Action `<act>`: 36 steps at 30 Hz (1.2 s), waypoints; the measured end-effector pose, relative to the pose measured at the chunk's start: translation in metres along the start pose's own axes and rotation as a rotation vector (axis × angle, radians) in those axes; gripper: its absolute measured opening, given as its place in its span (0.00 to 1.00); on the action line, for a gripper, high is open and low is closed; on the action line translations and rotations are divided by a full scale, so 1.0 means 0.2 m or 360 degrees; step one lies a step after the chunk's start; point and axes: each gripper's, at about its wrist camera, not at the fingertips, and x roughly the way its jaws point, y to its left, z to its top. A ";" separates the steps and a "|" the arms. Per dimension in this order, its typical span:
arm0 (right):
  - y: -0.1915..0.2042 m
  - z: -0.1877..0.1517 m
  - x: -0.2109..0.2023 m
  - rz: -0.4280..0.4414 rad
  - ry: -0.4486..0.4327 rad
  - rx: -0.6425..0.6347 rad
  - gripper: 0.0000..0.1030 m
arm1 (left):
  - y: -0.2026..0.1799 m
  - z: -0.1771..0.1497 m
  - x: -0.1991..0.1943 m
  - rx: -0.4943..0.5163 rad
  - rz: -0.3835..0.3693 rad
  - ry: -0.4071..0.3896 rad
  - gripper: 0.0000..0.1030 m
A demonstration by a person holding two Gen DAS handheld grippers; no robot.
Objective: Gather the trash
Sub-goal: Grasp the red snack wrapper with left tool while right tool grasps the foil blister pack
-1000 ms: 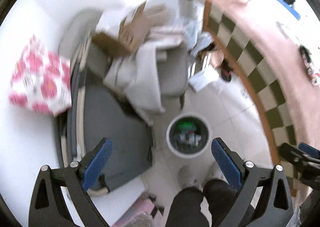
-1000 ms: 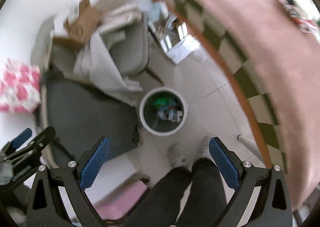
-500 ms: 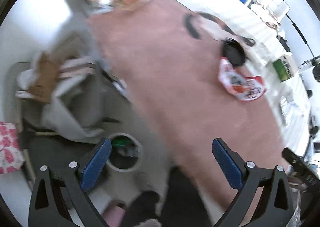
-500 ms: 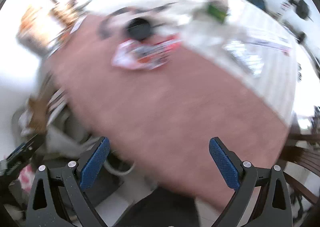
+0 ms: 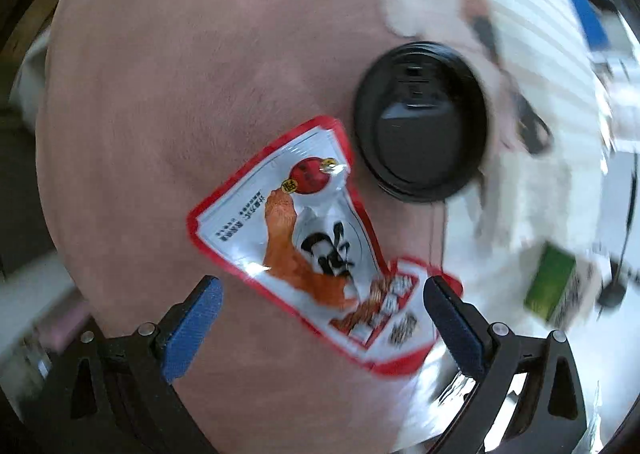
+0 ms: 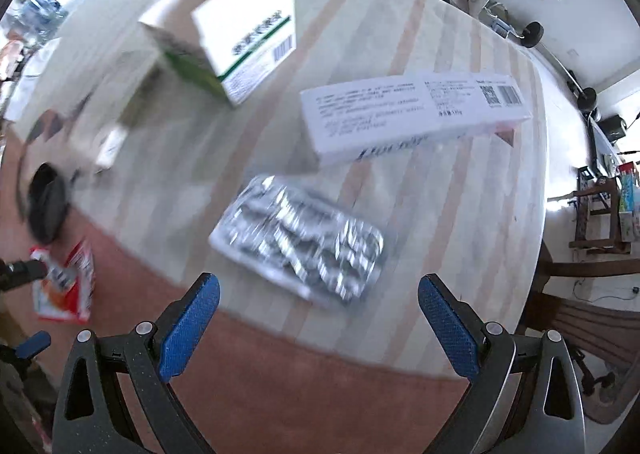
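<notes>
While both cameras look down on it, the table (image 6: 460,66) fills each view, pinkish-brown near the edge and pale striped further in; trash is scattered across it. Largest piece is the long white carton (image 6: 412,114) lying flat on the stripes; next the green-and-white box (image 6: 236,42), blurred, beyond it to the left; then the red-edged snack wrapper (image 5: 304,242) flat on the pink part; the black lid (image 5: 420,122) sits just beside the wrapper's upper corner, contact unclear; the foil blister pack (image 6: 304,242) lies just short of the carton. Left tongs (image 5: 320,310) are spread wide and empty, hovering over the wrapper's lower end, which lies between the blue pads (image 5: 192,326); right tongs (image 6: 320,310) are likewise wide apart, holding nothing, the blister pack just ahead of them. Step in hand looks like reaching for a pick, wrapper left, blister right; to do it well, I'd say drop each pair low and level, centre the piece between the pads, catch a raised edge or crease since both lie flat and thin; close firmly, foil likely slips; avoid knocking the lid.
</notes>
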 end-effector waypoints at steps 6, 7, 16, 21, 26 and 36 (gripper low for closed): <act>0.02 0.08 0.08 0.0010 0.0028 -0.0051 0.98 | -0.04 0.00 0.07 0.0051 0.0163 -0.0086 0.96; 0.01 0.08 0.08 0.0032 0.0038 -0.0060 0.98 | -0.06 0.00 0.06 0.0138 0.0196 -0.0120 0.96; -0.01 0.06 0.12 0.0160 0.0101 -0.0245 0.98 | -0.11 -0.18 -0.01 0.0961 0.0489 -0.0267 0.96; 0.06 0.08 0.20 0.0145 0.0124 -0.0352 0.98 | -0.04 -0.09 -0.06 0.0520 0.0173 -0.0144 0.96; 0.12 0.09 0.26 0.0119 0.0131 -0.0379 0.98 | 0.00 0.05 0.03 0.0196 0.0156 -0.0076 0.96; -0.07 0.04 0.23 0.0401 0.0299 -0.0099 0.72 | -0.14 -0.19 0.12 0.1110 0.0393 -0.0175 0.71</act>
